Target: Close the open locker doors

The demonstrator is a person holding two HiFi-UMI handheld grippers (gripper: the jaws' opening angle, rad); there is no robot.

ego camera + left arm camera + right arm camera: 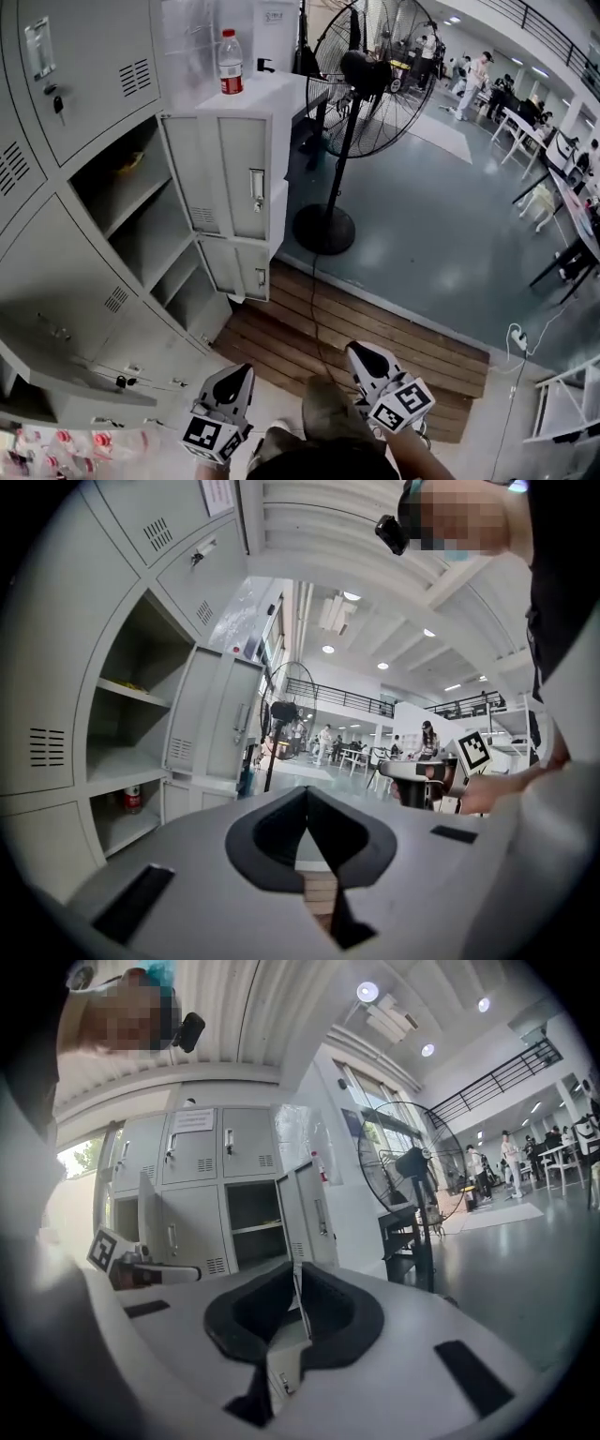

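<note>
Locker doors first: two of them hang open at the right edge of the grey locker bank in our head view. The upper door is swung right out from its column with the handle facing us. The lower door just below it stands out the same way. Behind them the compartments are wide open with their shelves showing. Something yellow lies on the top shelf, but we can't tell what it is. In the left gripper view we also spot a small red-labelled bottle standing in the lower compartment.

Both tools sit low in the head view, well apart from the doors. Our left hand-held gripper has its jaws pressed together with nothing between them. Our right hand-held gripper is the same deal, closed tight and empty, and in the right gripper view the open doors sit straight ahead past its jaws.

Other stuff around: a water bottle with a red label stands on a white unit just beside the upper door. A big pedestal fan stands on the grey floor behind that. We're standing over a wooden slatted platform that runs along the foot of the lockers.
</note>
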